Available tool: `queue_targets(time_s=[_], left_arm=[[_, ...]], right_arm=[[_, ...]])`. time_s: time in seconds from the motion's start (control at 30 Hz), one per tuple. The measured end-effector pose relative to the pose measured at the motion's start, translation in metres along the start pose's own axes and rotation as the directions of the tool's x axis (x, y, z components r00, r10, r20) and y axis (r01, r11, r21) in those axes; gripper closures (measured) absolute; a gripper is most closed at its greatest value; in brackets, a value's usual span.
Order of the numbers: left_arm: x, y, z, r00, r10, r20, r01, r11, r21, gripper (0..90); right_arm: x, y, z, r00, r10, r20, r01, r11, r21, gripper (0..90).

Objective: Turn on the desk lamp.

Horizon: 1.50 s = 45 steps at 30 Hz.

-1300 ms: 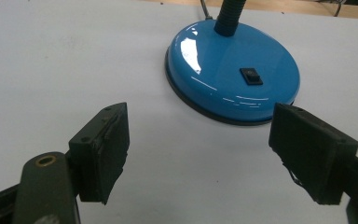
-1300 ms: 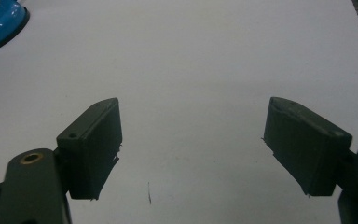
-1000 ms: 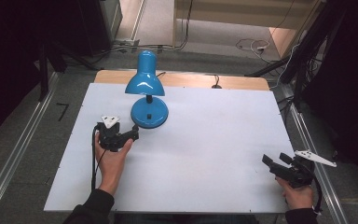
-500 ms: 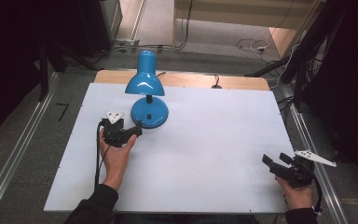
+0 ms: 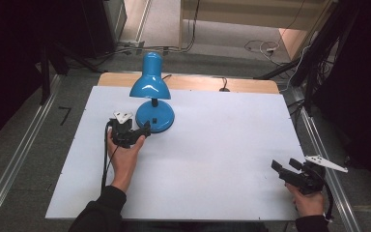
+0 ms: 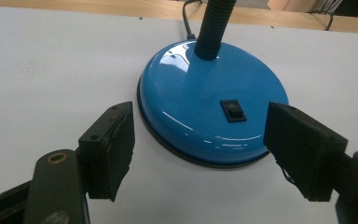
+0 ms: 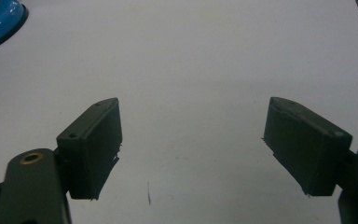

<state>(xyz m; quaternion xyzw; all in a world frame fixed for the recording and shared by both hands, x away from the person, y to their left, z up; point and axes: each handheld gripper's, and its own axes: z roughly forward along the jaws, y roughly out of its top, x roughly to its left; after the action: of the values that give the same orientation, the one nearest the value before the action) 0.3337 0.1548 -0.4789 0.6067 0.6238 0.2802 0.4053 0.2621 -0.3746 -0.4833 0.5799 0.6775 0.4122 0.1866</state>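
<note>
On the white tabletop, toward ten o'clock from its middle, stands a glossy blue metal desk lamp with a round domed base, a ribbed black neck and a bell-shaped shade. From the left gripper view, the lamp's base sits just ahead of the jaws, with a small black rocker switch on the slope of the dome facing the camera, at about one o'clock from the midpoint between the jaws.

The left gripper, held in the person's left hand, points at the base from its eight o'clock side. Its jaws are spread wide, with nothing between them, and they are just short of the base rim, not touching it. The right gripper rests near the table's four o'clock corner, well apart from the lamp, its jaws likewise spread and empty over bare table.

The step in hand looks like a reach toward the base, probably for the switch. To do it well, bringing the jaws together first would likely give one firm tip to press with. The tip should come down squarely on the raised end of the rocker. Pushing downward rather than sideways should keep the light base from sliding on the smooth surface. The right gripper could steady the far rim if the lamp shifts.
</note>
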Motion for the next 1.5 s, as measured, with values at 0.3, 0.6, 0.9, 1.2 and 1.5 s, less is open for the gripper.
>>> queue_targets(time_s=[0.3,0.6,0.9,1.2,1.5], left_arm=[[-0.002,0.006,0.004,1.0,0.003,0.005,-0.003,0.9999,-0.012,26.9],[-0.004,0.009,0.011,0.9999,0.011,0.005,-0.011,0.9998,-0.015,29.5],[-0.008,0.014,0.019,0.9994,0.02,0.028,-0.019,0.9996,-0.02,39.6],[-0.006,0.011,0.03,0.9979,0.001,0.065,-0.001,0.9999,-0.012,69.8],[-0.009,0.008,0.038,0.9974,0.019,0.069,-0.019,0.9998,-0.004,90.0]], right_arm=[[0.001,0.0,0.001,1.0,-0.002,0.001,0.002,1.0,0.006,17.4],[0.0,0.0,0.001,1.0,-0.002,0.002,0.002,1.0,0.004,17.4],[0.001,0.0,0.002,1.0,-0.003,-0.001,0.003,1.0,0.007,17.4],[0.001,0.0,0.002,1.0,-0.003,-0.001,0.003,1.0,0.008,17.4],[0.0,0.001,0.003,1.0,-0.005,-0.004,0.005,1.0,0.006,17.4]])
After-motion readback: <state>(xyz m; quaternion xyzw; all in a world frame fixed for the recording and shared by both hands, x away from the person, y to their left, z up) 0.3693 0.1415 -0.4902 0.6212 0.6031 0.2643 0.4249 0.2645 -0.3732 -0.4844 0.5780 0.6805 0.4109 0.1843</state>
